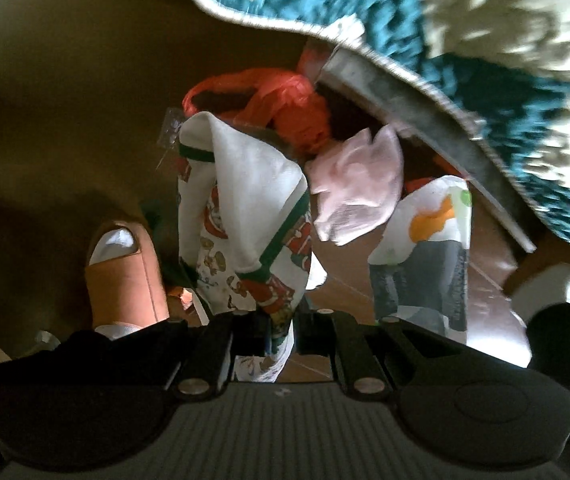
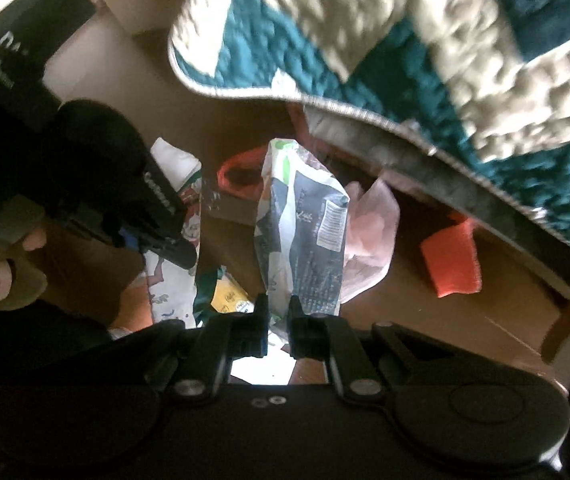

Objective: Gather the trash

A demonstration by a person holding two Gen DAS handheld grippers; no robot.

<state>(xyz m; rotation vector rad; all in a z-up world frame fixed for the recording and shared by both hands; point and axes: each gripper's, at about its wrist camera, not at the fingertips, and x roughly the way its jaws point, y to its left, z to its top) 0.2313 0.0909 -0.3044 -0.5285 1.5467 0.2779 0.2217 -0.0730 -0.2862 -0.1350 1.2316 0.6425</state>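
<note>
My left gripper (image 1: 281,320) is shut on a white printed bag (image 1: 245,208) with red and green figures and holds it off the floor. My right gripper (image 2: 278,312) is shut on a crumpled grey and white food packet (image 2: 305,232) with a barcode label. That packet also shows in the left wrist view (image 1: 425,252). The printed bag shows in the right wrist view (image 2: 173,276), under the left gripper body (image 2: 125,184). On the wood floor lie a pink plastic bag (image 1: 357,188), an orange-red plastic bag (image 1: 285,108) and a yellow wrapper (image 2: 231,296).
A teal and cream quilt (image 2: 405,60) hangs over a bed edge with a grey frame rail (image 1: 425,128) at the upper right. A red-orange block (image 2: 453,260) lies under the bed. A foot in a tan slipper (image 1: 125,276) stands left. A dark box (image 2: 25,52) is far left.
</note>
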